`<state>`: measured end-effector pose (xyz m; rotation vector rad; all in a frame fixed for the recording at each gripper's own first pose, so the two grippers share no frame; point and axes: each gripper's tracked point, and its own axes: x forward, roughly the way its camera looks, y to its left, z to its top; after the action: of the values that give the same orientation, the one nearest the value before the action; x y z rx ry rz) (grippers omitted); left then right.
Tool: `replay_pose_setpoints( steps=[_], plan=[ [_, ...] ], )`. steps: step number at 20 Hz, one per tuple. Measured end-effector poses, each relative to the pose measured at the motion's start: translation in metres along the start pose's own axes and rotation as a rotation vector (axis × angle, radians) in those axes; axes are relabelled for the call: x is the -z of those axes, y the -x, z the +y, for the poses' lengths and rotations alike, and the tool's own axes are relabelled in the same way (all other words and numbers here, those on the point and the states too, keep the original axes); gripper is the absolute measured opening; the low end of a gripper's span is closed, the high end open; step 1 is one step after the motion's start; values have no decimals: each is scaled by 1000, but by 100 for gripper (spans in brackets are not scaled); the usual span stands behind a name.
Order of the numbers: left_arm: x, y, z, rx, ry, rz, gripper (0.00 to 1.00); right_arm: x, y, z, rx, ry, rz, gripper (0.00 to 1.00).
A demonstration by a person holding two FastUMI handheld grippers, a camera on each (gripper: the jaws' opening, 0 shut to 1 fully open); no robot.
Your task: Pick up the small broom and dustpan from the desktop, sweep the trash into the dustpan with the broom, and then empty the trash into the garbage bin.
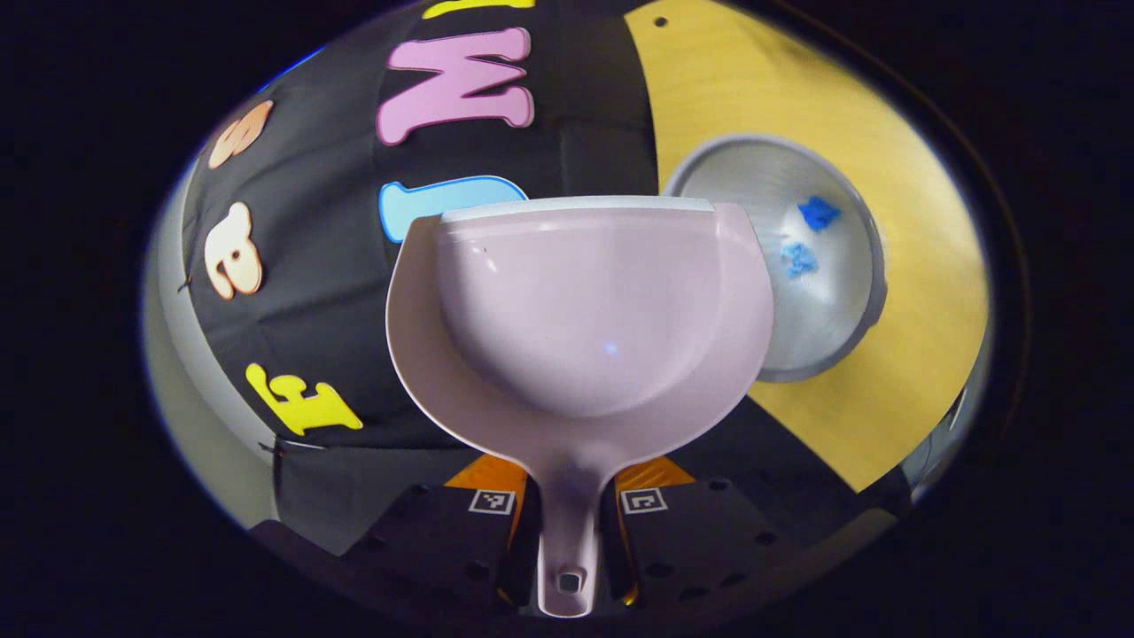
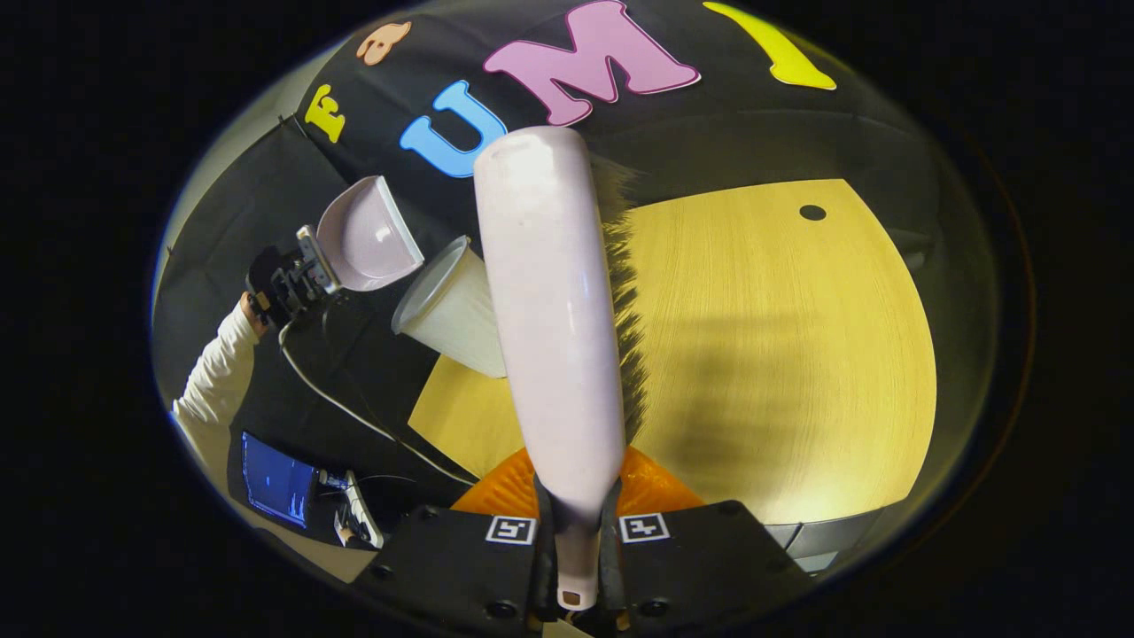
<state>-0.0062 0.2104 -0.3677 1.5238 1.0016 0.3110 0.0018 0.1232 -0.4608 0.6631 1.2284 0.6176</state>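
Wooden desktop (image 1: pixel 921 266) — dustpan (image 1: pixel 585 310) just beside bin (image 1: pixel 797 266) holding trash (image 1: pixel 817 213).

A pale wooden desk (image 2: pixel 797 354) spreads across the right gripper view, with a small dark round hole (image 2: pixel 812 213) near its far edge; it also shows in the left gripper view. At the lower left of the right gripper view, a lit blue screen (image 2: pixel 276 483) sits below the desk's level, and a thin cable (image 2: pixel 354 416) runs past it toward the desk's edge.
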Motion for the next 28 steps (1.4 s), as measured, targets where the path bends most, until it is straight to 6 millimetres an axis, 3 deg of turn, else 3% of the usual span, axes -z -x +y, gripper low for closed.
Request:
replay_pose_setpoints(
  steps=[5,7,9,12,13,15,16,18,20,23,26,28],
  plan=[
    [-65,36,-20,212,494,-193,27,-19,22,1,68,0,-86,19],
    [-110,63,-36,341,711,-272,27,-30,32,0,98,14,-129,19],
    [-160,90,-66,514,856,-316,26,-27,28,0,142,20,-146,20],
    [-210,136,-131,803,976,-299,27,-22,10,-22,235,-4,-100,19],
    [-232,150,-171,938,1024,-245,27,2,-9,-52,332,-23,-18,19],
    [-259,151,-260,1133,1032,-55,27,48,-41,-76,376,-103,127,19],
    [-264,151,-300,1197,1011,47,27,67,-58,-84,391,-140,182,20],
    [-260,150,-352,1266,931,222,28,100,-81,-97,422,-172,304,20],
    [-254,142,-382,1319,886,344,28,125,-95,-110,469,-190,397,20],
    [-263,120,-370,1360,902,469,28,146,-110,-120,520,-215,495,20],
    [-274,87,-336,1310,853,500,29,161,-115,-128,559,-202,564,20],
    [-284,83,-316,1269,811,500,29,166,-117,-136,589,-178,596,20]
  ],
)
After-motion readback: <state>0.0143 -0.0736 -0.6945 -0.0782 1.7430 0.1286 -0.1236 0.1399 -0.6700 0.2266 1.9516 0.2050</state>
